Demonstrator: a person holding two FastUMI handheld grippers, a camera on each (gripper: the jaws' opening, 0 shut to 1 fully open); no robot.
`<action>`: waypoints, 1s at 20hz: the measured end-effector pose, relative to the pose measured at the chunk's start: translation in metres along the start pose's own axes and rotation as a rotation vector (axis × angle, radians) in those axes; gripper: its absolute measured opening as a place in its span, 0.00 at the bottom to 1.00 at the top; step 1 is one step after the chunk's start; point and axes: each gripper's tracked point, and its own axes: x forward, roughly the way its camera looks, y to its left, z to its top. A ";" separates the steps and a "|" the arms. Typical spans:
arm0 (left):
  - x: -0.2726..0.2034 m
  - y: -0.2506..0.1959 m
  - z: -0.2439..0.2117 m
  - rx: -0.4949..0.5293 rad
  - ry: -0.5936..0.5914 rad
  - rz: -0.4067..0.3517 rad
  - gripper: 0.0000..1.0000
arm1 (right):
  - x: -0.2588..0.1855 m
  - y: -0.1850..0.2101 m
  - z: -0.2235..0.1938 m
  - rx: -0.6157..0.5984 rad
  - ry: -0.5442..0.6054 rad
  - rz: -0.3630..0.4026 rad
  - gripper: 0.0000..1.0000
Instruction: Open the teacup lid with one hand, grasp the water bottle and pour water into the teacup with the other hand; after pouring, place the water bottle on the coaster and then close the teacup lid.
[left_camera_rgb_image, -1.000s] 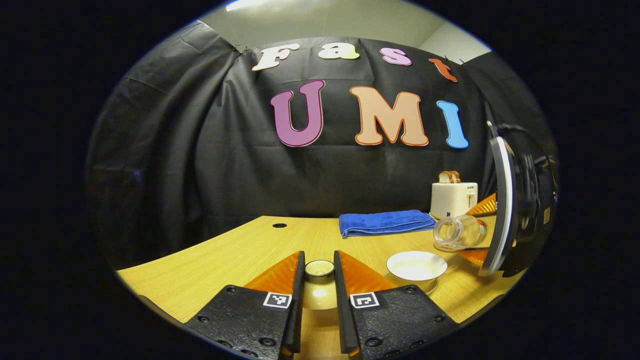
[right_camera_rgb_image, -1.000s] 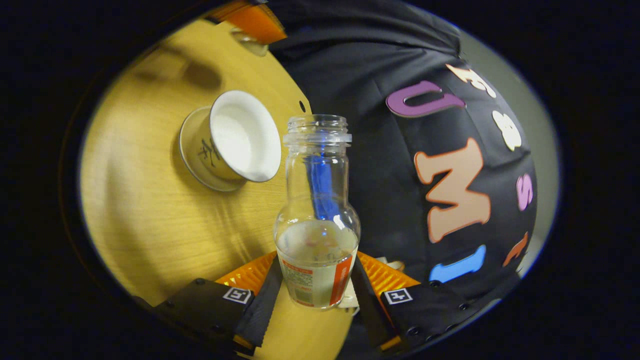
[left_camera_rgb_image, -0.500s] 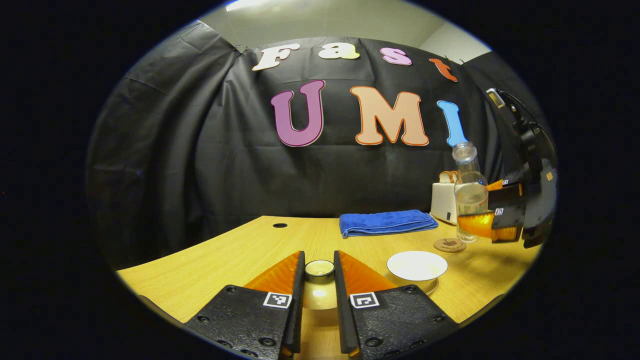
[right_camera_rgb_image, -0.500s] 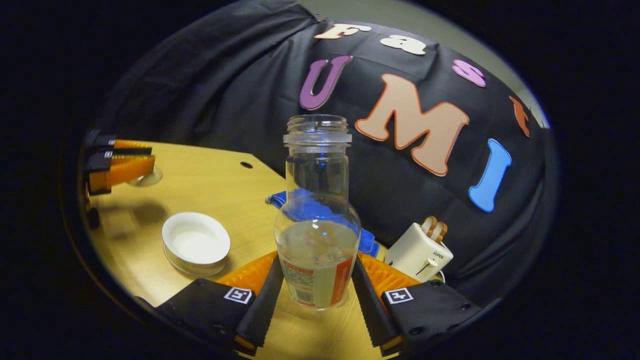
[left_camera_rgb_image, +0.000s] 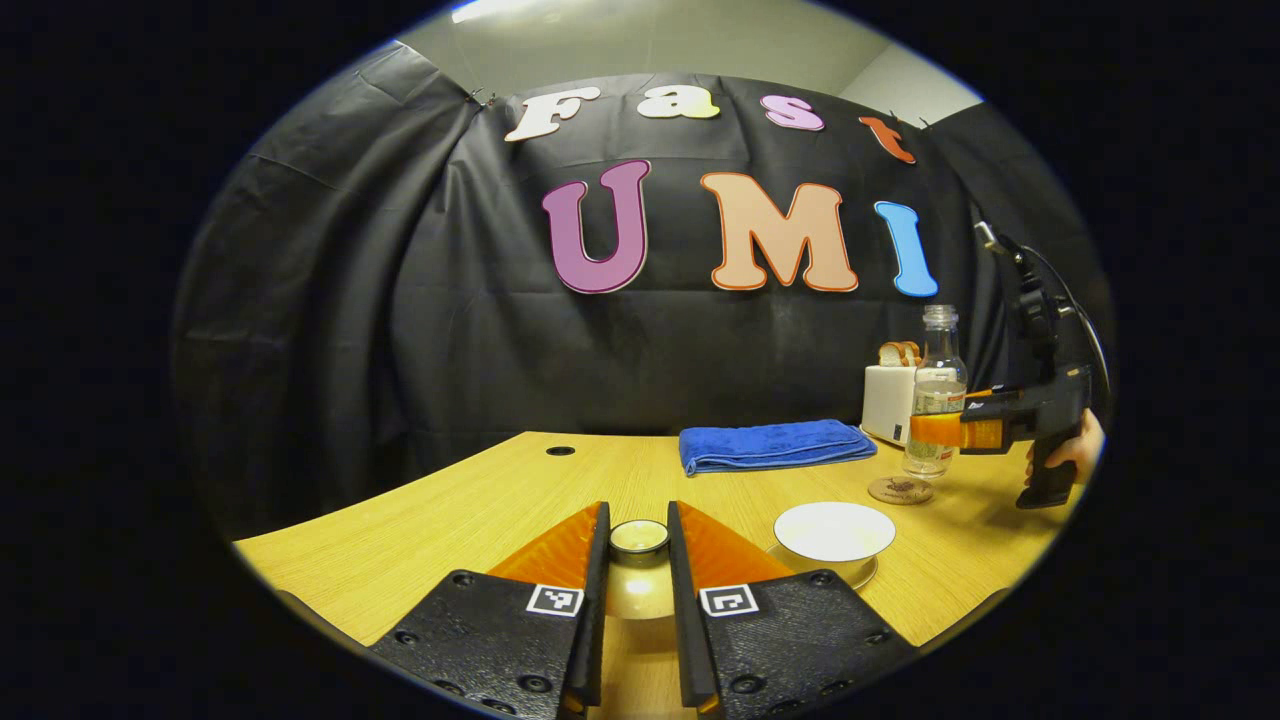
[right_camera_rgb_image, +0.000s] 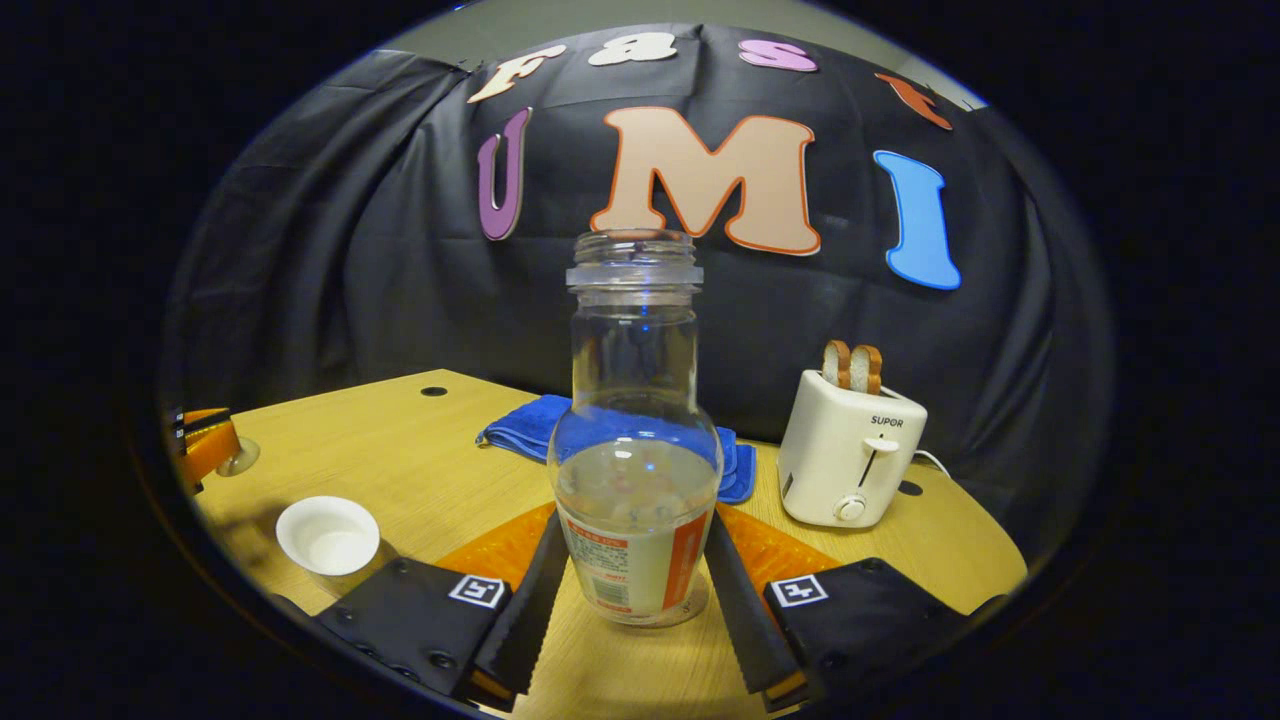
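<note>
1. My right gripper (right_camera_rgb_image: 628, 600) has its fingers pinching the water bottle (right_camera_rgb_image: 634, 470) at the label, upright, mouth uncapped and pointing to 12 o'clock in the right gripper view.
2. In the left gripper view the bottle (left_camera_rgb_image: 934, 395) hangs at about 3 o'clock, its base just above the coaster (left_camera_rgb_image: 900, 490), slightly to the far side of it. I judge it not yet seated.
3. To do this well: I'd keep the bottle vertical, bring its base over the middle of the coaster, lower until it bears flat, and only then spread the fingers, straight apart, so nothing tips.
4. My left gripper (left_camera_rgb_image: 638, 560) has its fingers pressed on the knob of the teacup lid (left_camera_rgb_image: 639, 580), held at 6 o'clock, apart from the cup.
5. Containers: the bottle looks roughly a third full of clear water. The teacup (left_camera_rgb_image: 833, 533) stands open on its saucer at about 4 o'clock on the counter (left_camera_rgb_image: 480, 510); I can't tell how much water is in it.
6. Farther back, a blue towel (left_camera_rgb_image: 772, 444) and a toaster (right_camera_rgb_image: 850, 450) holding two slices of bread.
</note>
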 end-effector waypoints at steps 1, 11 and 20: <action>0.000 0.000 0.000 0.000 0.001 0.000 0.28 | 0.006 -0.001 -0.002 0.026 0.003 0.002 0.82; -0.001 0.000 -0.001 -0.001 0.000 0.000 0.28 | 0.026 -0.013 -0.026 0.015 0.027 -0.043 0.81; 0.000 0.000 -0.001 -0.001 0.000 0.000 0.28 | 0.029 -0.012 -0.034 0.019 0.046 -0.047 0.82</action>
